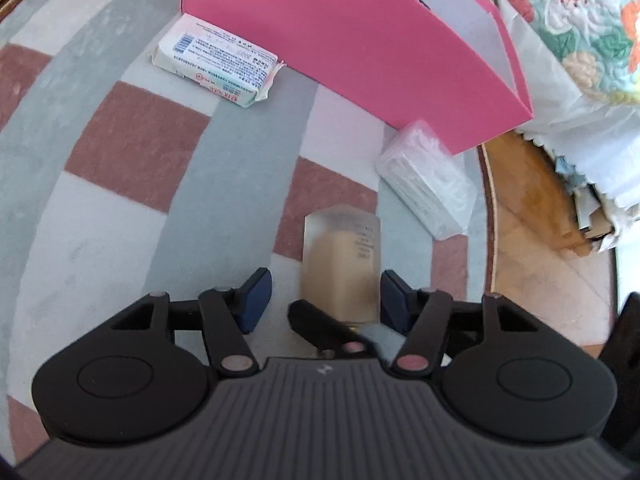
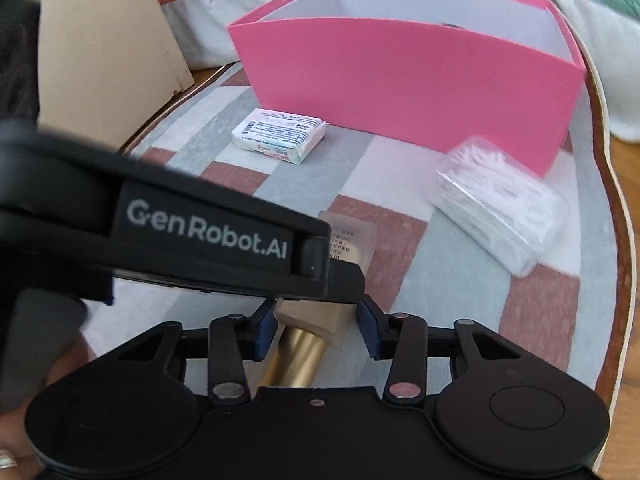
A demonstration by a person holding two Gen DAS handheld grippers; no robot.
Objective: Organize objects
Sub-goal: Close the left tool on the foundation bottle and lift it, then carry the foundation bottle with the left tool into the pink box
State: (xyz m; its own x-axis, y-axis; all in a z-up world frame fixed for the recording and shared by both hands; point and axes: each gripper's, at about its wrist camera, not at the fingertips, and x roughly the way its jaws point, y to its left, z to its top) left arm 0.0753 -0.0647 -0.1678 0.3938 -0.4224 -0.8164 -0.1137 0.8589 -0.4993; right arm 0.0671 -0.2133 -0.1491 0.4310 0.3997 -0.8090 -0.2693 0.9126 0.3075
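**A:** Start at the left. The left gripper [image 1: 325, 300] stands wide around the frosted glass bottle of beige liquid [image 1: 340, 264], with its left pad clear of the glass.

**B:** And the bottle is lying on the soft checked cloth of grey, white and dusty red [image 1: 120, 200], short of the tall pink cardboard box [image 1: 360, 52].

**A:** The right gripper [image 2: 316, 330] is drawn in narrow at the bottle's shoulder, above the brushed gold cap [image 2: 296, 360]. I can't tell whether its pads are pressing yet.

**B:** I'd grip the flat glass shoulder, not the cap. That round metal looks slick and could roll between the pads. Once the grip is firm, the left gripper can back off.

**A:** Then lift it high. The box walls are thin, smooth card and would probably shift if they were knocked.

**B:** What's left? On the left is a crinkly white paper-wrapped bar with blue print [image 2: 280, 136], and on the right a clear, hard plastic case of white picks [image 2: 500, 216]. Both lie beside the box.
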